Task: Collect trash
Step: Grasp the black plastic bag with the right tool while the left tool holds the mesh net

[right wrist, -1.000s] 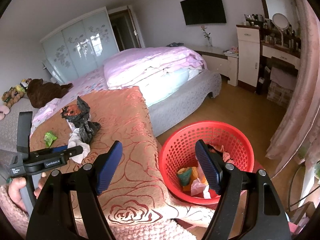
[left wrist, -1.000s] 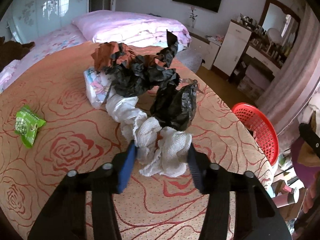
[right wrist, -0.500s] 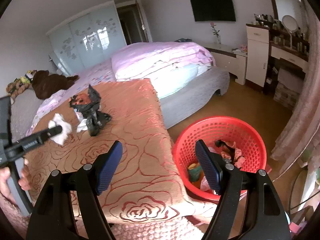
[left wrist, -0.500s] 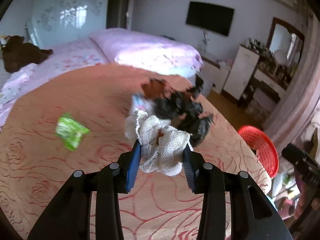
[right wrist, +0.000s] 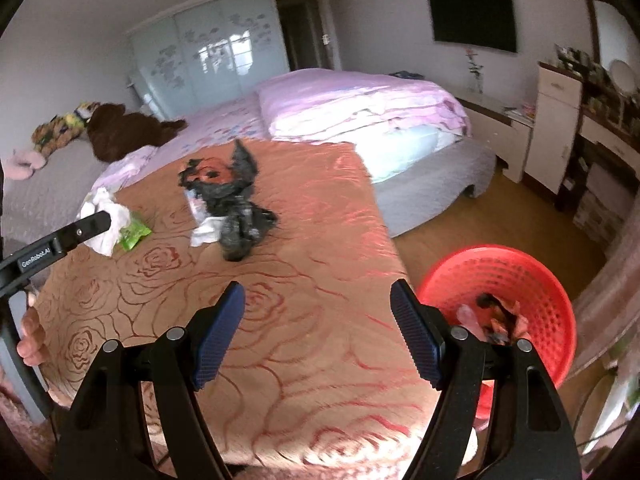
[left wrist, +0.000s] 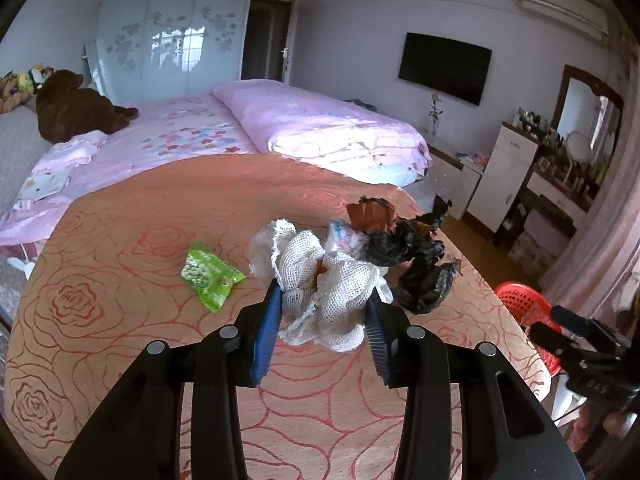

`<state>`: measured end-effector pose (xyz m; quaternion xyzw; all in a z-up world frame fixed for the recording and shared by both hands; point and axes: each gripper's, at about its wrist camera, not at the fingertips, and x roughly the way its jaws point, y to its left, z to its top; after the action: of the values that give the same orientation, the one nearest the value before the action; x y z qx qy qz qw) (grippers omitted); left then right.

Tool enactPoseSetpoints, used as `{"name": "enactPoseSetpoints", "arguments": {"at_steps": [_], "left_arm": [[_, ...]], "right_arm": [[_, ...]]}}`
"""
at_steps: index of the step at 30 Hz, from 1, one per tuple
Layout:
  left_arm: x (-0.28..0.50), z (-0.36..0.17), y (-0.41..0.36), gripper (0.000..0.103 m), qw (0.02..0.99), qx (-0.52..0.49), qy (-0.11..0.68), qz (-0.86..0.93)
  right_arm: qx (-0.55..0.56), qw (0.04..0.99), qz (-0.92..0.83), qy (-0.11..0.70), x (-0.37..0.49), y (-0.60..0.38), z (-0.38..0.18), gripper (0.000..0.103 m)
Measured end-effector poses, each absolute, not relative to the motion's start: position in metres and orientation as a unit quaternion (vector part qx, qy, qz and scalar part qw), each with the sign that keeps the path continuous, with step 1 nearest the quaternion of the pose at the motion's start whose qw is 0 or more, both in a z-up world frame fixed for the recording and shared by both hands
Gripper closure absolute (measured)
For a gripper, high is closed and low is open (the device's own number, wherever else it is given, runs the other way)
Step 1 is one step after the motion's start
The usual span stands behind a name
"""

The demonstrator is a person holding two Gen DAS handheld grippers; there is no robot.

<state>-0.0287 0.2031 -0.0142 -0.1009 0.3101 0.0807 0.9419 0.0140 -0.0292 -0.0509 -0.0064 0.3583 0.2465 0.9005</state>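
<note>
My left gripper (left wrist: 323, 307) is shut on a crumpled white mesh cloth (left wrist: 320, 284) and holds it above the rose-patterned table (left wrist: 120, 320). The cloth also shows in the right wrist view (right wrist: 105, 220). A pile of black plastic bags (left wrist: 416, 264) with a brown scrap (left wrist: 370, 216) lies behind it, seen too in the right wrist view (right wrist: 236, 212). A green snack packet (left wrist: 208, 274) lies to the left. My right gripper (right wrist: 318, 332) is open and empty over the table's near edge, beside the red basket (right wrist: 520, 280).
The red basket holds several scraps and stands on the wood floor right of the table; its rim shows in the left wrist view (left wrist: 520, 300). A bed with pink bedding (left wrist: 312, 124) lies behind the table. A white dresser (right wrist: 556, 120) stands at the right.
My left gripper closed on the white mesh cloth and lifted it back off the pile. My right gripper swung left from over the basket toward the table.
</note>
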Motion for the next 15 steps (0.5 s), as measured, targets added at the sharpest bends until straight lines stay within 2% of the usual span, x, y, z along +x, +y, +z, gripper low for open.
{"name": "enactPoseSetpoints", "arguments": {"at_steps": [15], "left_arm": [[-0.037,-0.025,0.225,0.065,0.938,-0.122,0.312,0.089]], "right_arm": [[-0.032,0.874,0.299,0.382,0.064,0.055,-0.06,0.03]]}}
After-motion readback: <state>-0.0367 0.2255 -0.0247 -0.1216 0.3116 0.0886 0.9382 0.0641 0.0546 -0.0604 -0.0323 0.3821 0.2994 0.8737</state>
